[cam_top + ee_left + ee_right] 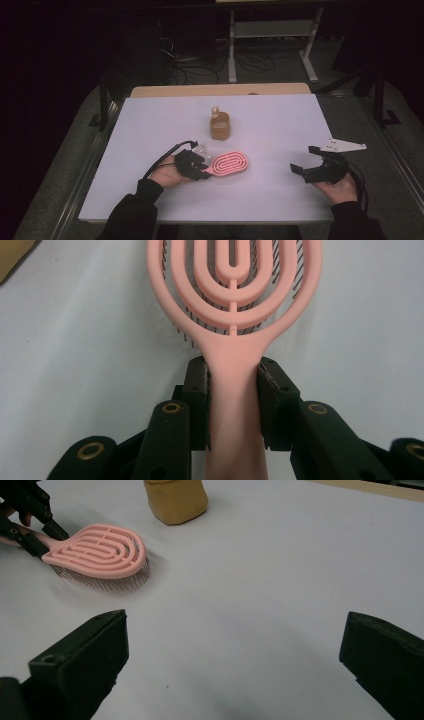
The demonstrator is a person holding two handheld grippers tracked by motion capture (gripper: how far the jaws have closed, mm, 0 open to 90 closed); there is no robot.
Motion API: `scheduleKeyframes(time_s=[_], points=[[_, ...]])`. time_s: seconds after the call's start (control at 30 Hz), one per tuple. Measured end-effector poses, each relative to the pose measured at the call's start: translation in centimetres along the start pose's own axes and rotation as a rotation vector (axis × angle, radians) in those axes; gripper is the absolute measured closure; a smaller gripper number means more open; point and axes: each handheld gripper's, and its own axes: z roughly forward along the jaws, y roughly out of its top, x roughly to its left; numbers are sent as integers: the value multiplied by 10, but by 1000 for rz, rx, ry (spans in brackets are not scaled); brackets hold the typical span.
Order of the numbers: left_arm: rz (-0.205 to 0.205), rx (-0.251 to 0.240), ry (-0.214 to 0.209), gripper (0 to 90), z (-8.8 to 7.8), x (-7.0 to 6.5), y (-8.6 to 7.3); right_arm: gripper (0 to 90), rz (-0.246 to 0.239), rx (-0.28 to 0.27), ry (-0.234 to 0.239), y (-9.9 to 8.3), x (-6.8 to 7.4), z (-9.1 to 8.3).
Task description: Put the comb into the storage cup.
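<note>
A pink vented hairbrush [230, 162] lies bristles down on the white table top [280, 125], left of the middle. My left gripper [204, 167] is shut on its handle. In the left gripper view both black pads [196, 400] press the sides of the handle just below the brush head [235, 290]. My right gripper [303, 159] rests over the right part of the table, open wide with nothing between its jaws. In the right gripper view the right gripper [235, 650] faces bare table, with the hairbrush [100, 547] off at the upper left.
A tan cup-like holder [220, 127] stands behind the brush near the table's middle, with a small pale object [215, 111] at its rim; the holder [175, 497] appears at the top of the right gripper view. A wooden edge [220, 90] runs along the far side.
</note>
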Motion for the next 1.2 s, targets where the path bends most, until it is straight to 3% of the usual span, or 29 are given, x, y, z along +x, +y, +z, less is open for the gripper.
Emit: scheduleKeyframes(time_s=[0.57,1.2], points=[[-21,-23,-10,700,-10,7,-5,0,0,2,-1,0,0,0],[-49,-88,23,700,-26,12,-11,0,1,5,0,0,0,1]])
